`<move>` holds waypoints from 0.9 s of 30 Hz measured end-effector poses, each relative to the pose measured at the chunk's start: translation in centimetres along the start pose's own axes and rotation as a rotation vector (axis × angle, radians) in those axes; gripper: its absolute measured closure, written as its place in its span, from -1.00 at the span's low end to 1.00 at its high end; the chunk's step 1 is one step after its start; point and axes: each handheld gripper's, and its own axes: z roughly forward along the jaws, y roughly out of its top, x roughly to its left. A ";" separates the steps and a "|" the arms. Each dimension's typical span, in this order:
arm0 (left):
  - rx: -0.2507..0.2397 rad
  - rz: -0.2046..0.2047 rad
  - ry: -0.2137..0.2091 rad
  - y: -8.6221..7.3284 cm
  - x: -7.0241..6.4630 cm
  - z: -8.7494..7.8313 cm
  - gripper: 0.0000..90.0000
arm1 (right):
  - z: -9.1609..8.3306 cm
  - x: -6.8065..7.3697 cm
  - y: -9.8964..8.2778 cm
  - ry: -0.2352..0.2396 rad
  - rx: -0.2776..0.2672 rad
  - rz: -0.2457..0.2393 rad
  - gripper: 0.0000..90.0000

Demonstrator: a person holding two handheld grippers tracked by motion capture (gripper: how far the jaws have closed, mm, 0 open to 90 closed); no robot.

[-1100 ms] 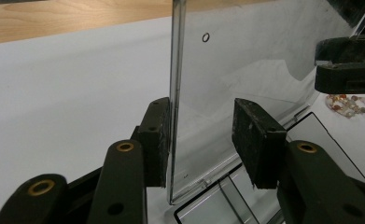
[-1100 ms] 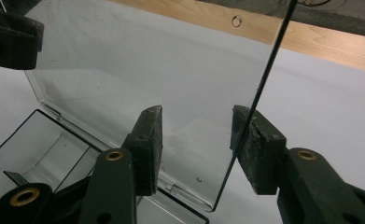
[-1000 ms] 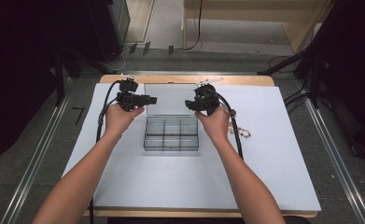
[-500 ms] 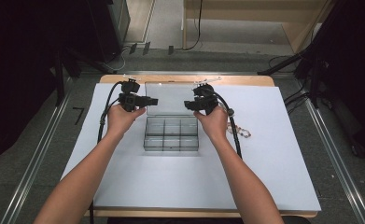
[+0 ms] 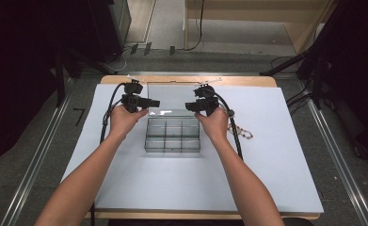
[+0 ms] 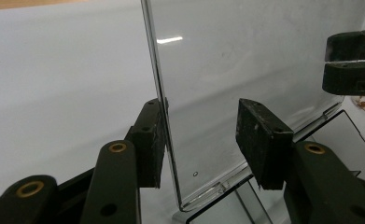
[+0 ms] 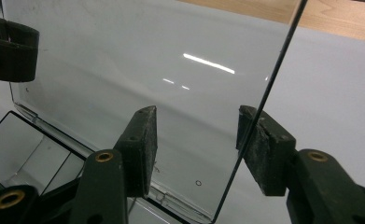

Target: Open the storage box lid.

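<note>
A compartment box (image 5: pixel 172 136) sits mid-bench (image 5: pixel 266 188), its lid (image 5: pixel 170 96) raised behind it; a bead chain (image 5: pixel 240 132) lies to its right

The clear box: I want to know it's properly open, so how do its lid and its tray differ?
The lid stands raised at the far side; the tray lies flat on the table. The lid is one plain pane; the tray is split by dividers. The lid's side edges sit between the jaws of the left tool and right tool, which have just been opening; the tray is untouched. Both are clear plastic.
</note>
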 end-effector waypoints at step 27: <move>0.053 -0.032 -0.007 -0.2 0.5 1.3 0.09 | 1.1 0.0 0.1 0.005 0.071 0.038 -0.11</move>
